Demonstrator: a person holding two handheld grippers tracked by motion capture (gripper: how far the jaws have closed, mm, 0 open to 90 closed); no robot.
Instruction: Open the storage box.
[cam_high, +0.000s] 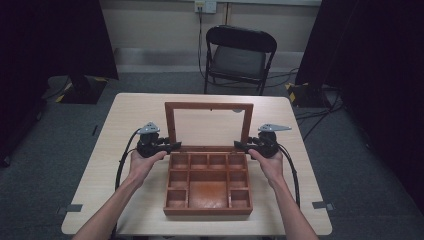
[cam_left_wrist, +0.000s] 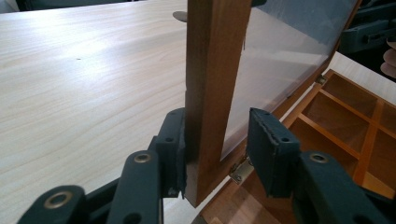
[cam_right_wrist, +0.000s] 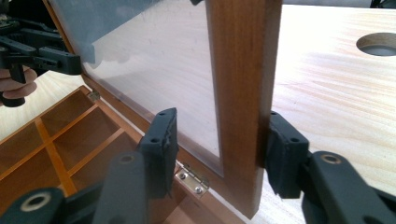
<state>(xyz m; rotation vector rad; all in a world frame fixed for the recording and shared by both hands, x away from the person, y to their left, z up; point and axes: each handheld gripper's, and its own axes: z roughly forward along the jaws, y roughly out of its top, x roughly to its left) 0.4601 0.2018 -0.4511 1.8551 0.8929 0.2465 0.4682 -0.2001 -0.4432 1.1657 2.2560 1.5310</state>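
Note:
A wooden box (cam_high: 207, 211) with several empty compartments sits on the table, its glass-paned lid (cam_high: 209, 106) standing upright. My left gripper (cam_high: 172, 146) straddles the lid's left side rail (cam_left_wrist: 210, 70) just above the hinge (cam_left_wrist: 239, 169). Its outer pad touches the wood and its inner pad stands clear, so the left gripper (cam_left_wrist: 219, 140) is open. My right gripper (cam_high: 240, 145) straddles the right side rail (cam_right_wrist: 240, 70) near the other hinge (cam_right_wrist: 191, 179). The right gripper (cam_right_wrist: 222, 140) is also open, outer pad against the wood and inner pad apart from the glass.
The light wooden table (cam_high: 135, 115) has bare surface on both sides of the box and a round cable hole (cam_right_wrist: 378, 44) behind the lid. A black folding chair (cam_high: 239, 55) stands beyond the far edge. Dark curtains flank the room.

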